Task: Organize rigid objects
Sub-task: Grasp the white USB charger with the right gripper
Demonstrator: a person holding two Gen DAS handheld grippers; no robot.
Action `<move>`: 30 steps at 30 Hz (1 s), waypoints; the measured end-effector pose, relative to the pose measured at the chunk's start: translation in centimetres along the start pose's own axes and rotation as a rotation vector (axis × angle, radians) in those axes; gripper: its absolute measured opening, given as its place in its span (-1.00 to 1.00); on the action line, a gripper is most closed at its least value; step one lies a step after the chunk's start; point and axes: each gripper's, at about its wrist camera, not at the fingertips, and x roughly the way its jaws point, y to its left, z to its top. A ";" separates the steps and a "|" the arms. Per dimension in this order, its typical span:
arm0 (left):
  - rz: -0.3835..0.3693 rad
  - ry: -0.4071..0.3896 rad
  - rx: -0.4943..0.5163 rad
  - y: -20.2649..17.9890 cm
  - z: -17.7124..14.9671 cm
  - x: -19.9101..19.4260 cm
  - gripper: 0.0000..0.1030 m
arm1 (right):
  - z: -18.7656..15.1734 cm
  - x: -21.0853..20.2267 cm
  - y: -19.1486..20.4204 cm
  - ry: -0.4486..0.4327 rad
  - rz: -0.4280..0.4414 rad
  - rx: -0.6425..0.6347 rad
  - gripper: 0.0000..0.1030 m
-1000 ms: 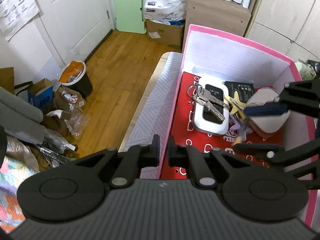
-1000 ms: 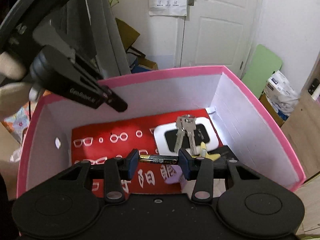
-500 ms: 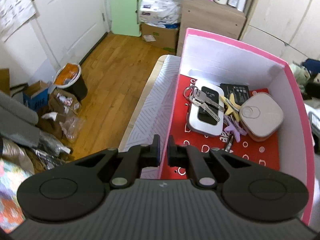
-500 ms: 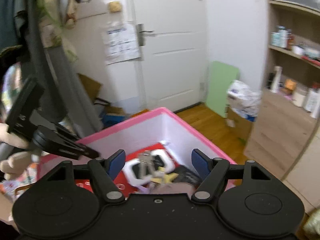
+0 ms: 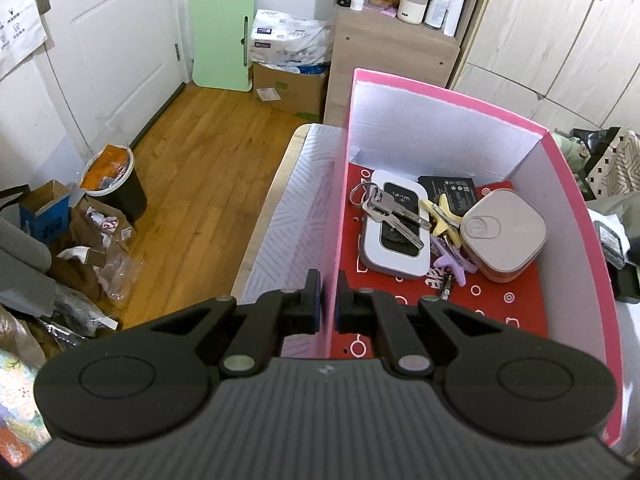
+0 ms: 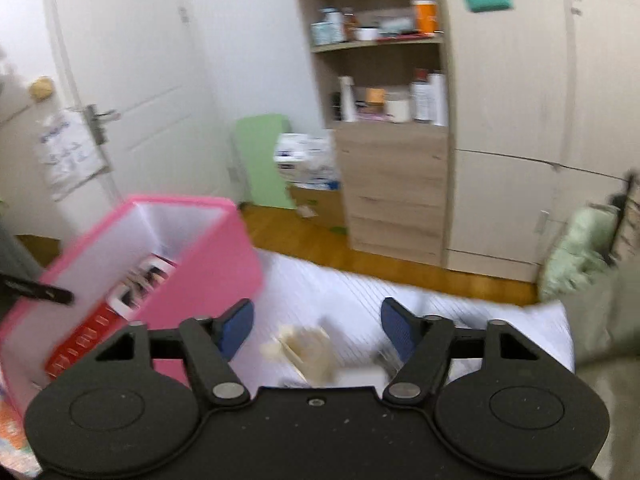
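A pink box (image 5: 340, 216) with a red floor stands on a white striped mat. In it lie a white Wi-Fi device (image 5: 394, 240) with keys (image 5: 384, 208) on top, a black card (image 5: 450, 190), a yellow star clip (image 5: 442, 216), a purple clip (image 5: 454, 262), a pink-beige case (image 5: 502, 236) and a battery (image 5: 446, 285). My left gripper (image 5: 329, 304) is shut on the box's left wall. My right gripper (image 6: 316, 320) is open and empty, outside the box (image 6: 192, 276), above blurred beige and white items (image 6: 304, 346) on the mat.
A wooden shelf unit (image 6: 392, 184) and wardrobe doors stand behind the mat. The wooden floor on the left holds a bin (image 5: 116, 180), cardboard boxes and bags. A green board (image 5: 222, 38) leans by the door. Clothing (image 6: 576, 252) lies at the right.
My right gripper let go of the battery in the box, opened wide, and swung out to the right over the mat. My left gripper kept its hold on the box wall.
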 end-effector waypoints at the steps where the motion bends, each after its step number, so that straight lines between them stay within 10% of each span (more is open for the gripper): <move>1: -0.003 0.000 -0.001 0.1 0.0 0.0 -0.89 | -0.7 0.2 -0.5 0.007 0.001 0.020 0.04; 5: -0.008 0.006 0.027 0.0 0.2 0.1 -0.89 | -3.3 1.7 -1.1 0.012 -0.031 0.082 -0.18; 18: -0.034 0.006 0.092 0.0 0.2 0.2 -0.88 | -4.4 5.3 -0.3 0.099 -0.153 -0.027 -0.03; 30: -0.042 0.013 0.119 0.0 0.3 0.2 -0.88 | -5.0 0.9 2.6 0.059 -0.113 0.079 -0.05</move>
